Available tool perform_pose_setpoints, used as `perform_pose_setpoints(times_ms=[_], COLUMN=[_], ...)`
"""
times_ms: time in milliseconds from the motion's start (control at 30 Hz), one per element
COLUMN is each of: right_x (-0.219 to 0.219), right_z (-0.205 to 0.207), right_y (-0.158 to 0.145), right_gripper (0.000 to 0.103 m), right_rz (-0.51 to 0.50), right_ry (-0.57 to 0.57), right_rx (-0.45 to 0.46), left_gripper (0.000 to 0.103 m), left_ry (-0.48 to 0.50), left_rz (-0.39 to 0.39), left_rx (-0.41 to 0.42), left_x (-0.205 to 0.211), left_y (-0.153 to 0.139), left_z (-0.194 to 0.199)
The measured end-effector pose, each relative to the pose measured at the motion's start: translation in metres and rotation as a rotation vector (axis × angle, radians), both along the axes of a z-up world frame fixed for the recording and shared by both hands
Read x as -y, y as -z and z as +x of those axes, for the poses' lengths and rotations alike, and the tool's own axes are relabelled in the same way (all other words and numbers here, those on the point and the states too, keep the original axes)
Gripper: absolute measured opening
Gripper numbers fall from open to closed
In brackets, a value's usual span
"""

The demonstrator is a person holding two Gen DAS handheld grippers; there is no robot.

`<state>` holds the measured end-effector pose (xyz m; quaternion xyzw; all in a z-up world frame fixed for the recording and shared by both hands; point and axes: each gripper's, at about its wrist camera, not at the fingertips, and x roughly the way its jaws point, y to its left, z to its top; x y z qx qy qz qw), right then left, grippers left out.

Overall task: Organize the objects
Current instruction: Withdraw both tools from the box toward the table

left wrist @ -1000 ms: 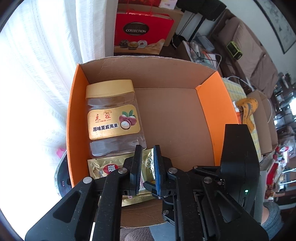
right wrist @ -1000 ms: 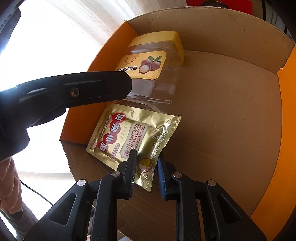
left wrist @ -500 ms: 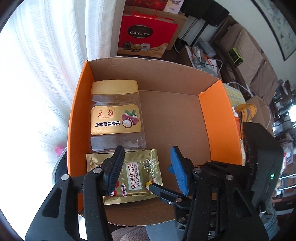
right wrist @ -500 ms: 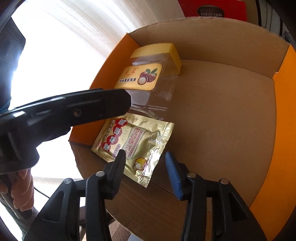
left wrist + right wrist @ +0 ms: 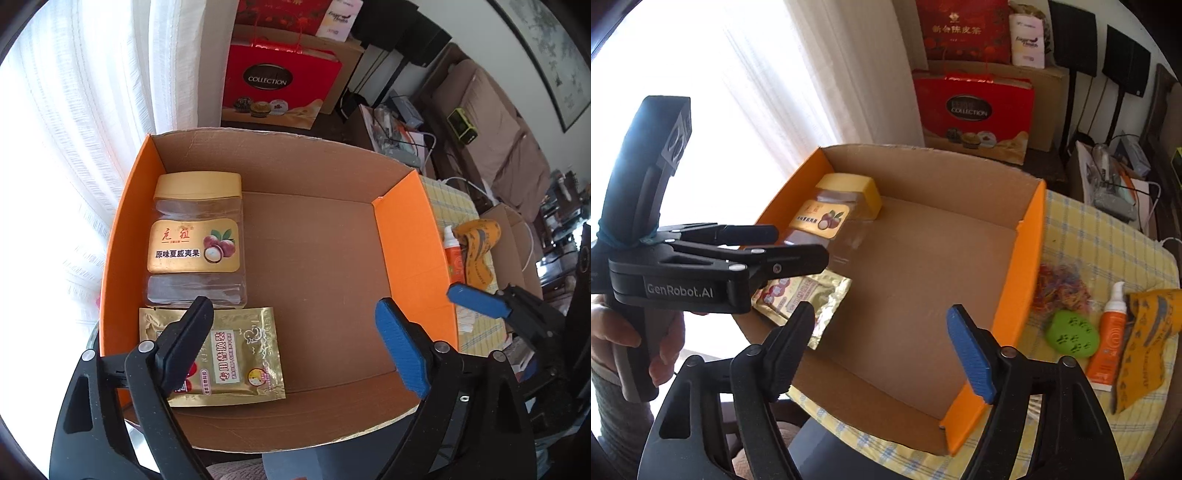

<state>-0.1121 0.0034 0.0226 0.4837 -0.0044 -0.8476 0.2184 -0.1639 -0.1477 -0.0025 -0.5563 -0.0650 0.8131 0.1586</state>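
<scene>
An orange box (image 5: 122, 236) with a brown cardboard floor holds a clear jar (image 5: 195, 240) with a yellow lid, lying along its left wall. A gold foil pouch (image 5: 243, 354) lies flat just in front of the jar. My left gripper (image 5: 293, 314) hovers above the pouch, jaws opening wide, nothing between the pads. My right gripper (image 5: 881, 314) is higher over the box's near side, jaws also opening and empty. The right wrist view shows the jar (image 5: 831, 214), the pouch (image 5: 820, 299) and the left gripper (image 5: 798, 245) in a hand at left.
On the checked cloth right of the box (image 5: 1019, 280) lie coloured rubber bands (image 5: 1060, 288), a green paw-print thing (image 5: 1071, 334), an orange tube (image 5: 1108, 332) and an orange patterned bag (image 5: 1145, 339). A red gift bag (image 5: 975, 110) stands behind. White curtains hang at left.
Both grippers were shut on the gold pouch; they have let go, opened wide and pulled back, the right one rising. The pouch now lies flat in the box.
</scene>
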Motion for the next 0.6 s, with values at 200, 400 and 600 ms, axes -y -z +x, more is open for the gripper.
perform_pose_setpoints(times_ms=[200,400,600], right_x=[-0.029,-0.061,-0.090], right_z=[-0.006,-0.001,0.002], right_y=[-0.007,-0.010,-0.010], right_gripper=[0.086,0.086,0.089], right_rz=[0.019,0.058,0.065], right_ry=[0.064,0.130,0.179], right_rx=[-0.026,-0.054,-0.062], left_gripper=[0.092,0.092,0.100], left_ry=[0.007,0.046,0.071], left_rz=[-0.007,-0.028,-0.106], left_rx=[-0.043,-0.061,-0.113], left_x=[-0.026,-0.062,-0.098], left_y=[-0.006,-0.009,-0.013], left_z=[0.009,0.019,0.030])
